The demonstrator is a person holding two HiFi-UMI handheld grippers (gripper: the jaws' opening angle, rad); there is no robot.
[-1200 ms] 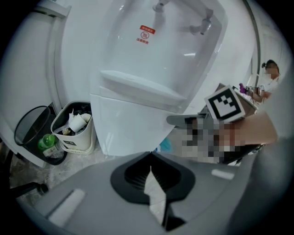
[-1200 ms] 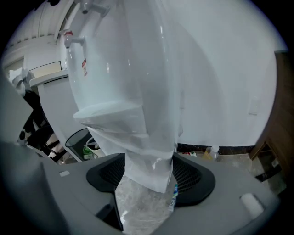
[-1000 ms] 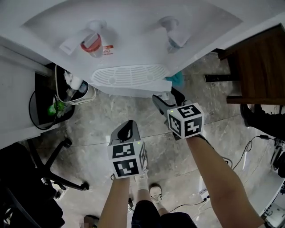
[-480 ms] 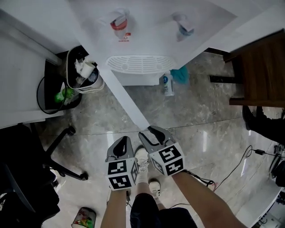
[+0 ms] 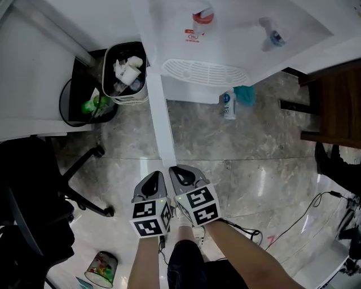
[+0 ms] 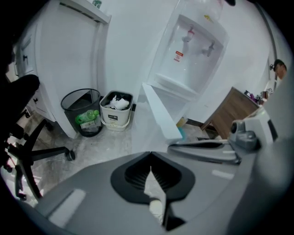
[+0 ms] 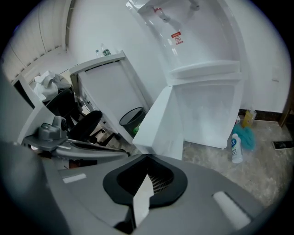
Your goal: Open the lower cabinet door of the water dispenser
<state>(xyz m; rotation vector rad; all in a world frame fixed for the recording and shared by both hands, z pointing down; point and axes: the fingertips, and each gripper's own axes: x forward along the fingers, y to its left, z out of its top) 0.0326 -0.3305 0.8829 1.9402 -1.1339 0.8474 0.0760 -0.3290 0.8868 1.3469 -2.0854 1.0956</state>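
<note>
Two grippers sit low and side by side, the left gripper [image 5: 152,182] and the right gripper [image 5: 181,174]. Each has its jaws together with nothing clamped.

Change over the last second: the door [image 5: 161,113] lay flush under the drip tray [image 5: 206,73] with my right gripper up against it. It now stands swung well out from the dispenser [image 5: 237,28]. Its free edge ends just ahead of my right tips; I cannot tell whether they touch. Both grippers have drawn back toward me.

My read is that the opening is essentially done and only letting go and clearing away remains.

Writing:
- Sticker [image 5: 192,37] below the red tap [image 5: 203,15]: red and white, print too small to read.
- Bottle [image 5: 228,105] on the floor by the base: blue label, illegible.
- Bin [image 5: 125,73] left of the door: no readable mark.
</note>
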